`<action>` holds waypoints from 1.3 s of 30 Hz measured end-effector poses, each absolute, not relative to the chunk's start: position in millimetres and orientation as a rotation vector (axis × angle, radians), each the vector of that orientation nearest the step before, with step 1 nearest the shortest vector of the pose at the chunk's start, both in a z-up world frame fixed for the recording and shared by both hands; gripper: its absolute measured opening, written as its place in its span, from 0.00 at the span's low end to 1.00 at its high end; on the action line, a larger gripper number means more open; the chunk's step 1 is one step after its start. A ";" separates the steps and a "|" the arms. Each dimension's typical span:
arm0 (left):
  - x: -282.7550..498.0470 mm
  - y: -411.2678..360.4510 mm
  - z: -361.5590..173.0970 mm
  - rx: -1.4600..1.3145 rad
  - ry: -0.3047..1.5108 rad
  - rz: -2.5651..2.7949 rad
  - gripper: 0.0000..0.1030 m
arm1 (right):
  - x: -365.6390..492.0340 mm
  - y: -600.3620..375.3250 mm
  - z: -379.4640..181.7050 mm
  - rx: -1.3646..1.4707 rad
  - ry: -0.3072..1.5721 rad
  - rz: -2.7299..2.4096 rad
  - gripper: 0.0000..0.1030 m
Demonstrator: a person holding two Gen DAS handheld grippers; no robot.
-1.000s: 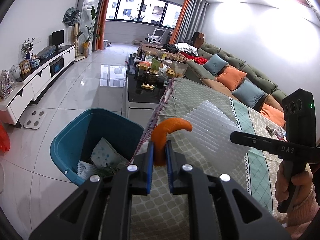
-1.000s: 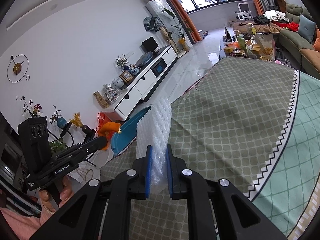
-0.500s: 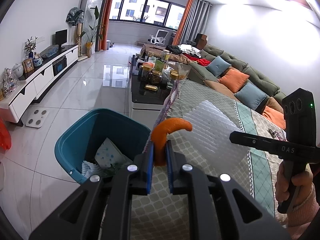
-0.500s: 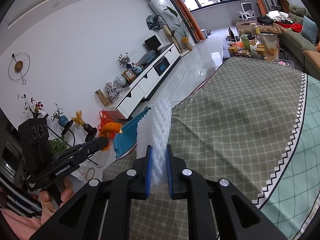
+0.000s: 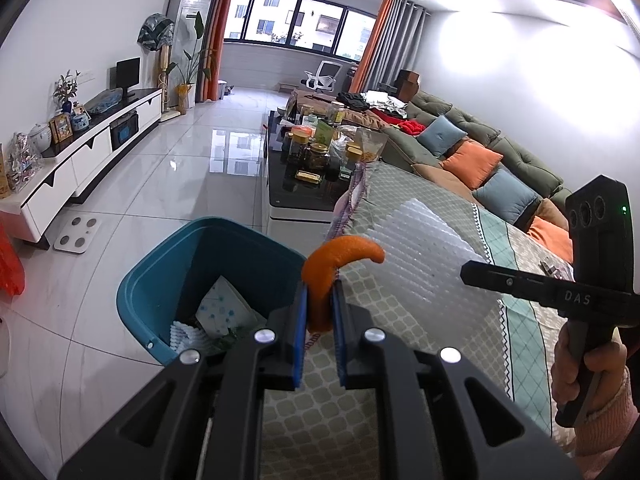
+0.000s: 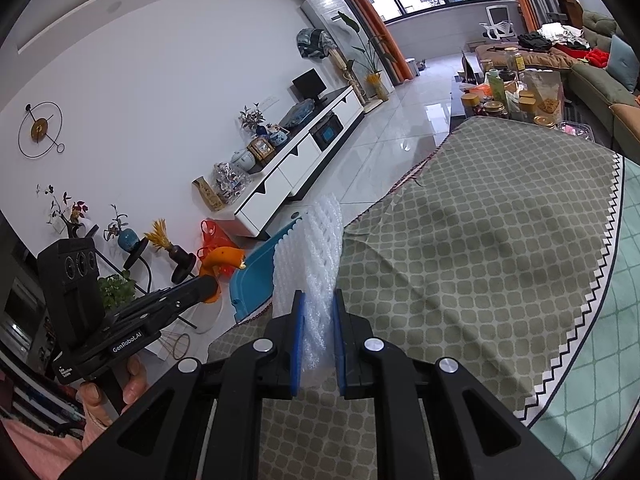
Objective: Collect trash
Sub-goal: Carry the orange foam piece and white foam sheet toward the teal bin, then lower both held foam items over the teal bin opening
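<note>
My left gripper (image 5: 319,320) is shut on a curled orange peel (image 5: 336,260) and holds it over the table's left edge, just right of a blue trash bin (image 5: 192,256) that stands on the floor with paper and wrappers inside. The peel also shows in the right wrist view (image 6: 222,258). My right gripper (image 6: 318,340) is shut on a white foam packing sheet (image 6: 310,248), held upright above the green patterned tablecloth (image 6: 480,240). The sheet also shows in the left wrist view (image 5: 420,256), and the bin's rim in the right wrist view (image 6: 256,276).
A black coffee table (image 5: 304,188) crowded with jars stands beyond the bin. A sofa with cushions (image 5: 480,160) runs along the right. A white TV cabinet (image 5: 80,156) lines the left wall. A white scale (image 5: 78,229) lies on the tiled floor.
Both grippers keep their hold. The left view has shifted so the bin sits closer and more toward the centre; the right gripper with the foam sheet has drifted slightly toward the bin.
</note>
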State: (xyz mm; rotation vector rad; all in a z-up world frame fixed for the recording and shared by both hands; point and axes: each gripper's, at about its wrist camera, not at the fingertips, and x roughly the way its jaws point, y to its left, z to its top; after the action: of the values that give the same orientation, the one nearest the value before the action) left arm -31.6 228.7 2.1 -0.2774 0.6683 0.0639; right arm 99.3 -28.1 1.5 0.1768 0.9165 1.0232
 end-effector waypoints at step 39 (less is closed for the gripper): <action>-32.0 227.8 4.1 -0.294 0.666 0.113 0.13 | 101.3 -2.5 1.8 0.154 0.925 1.068 0.13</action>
State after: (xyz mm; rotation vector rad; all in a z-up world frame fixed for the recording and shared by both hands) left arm -32.0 227.8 4.1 -0.2938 0.6661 0.1130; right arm 101.3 -2.5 1.8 0.1540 0.9249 1.0676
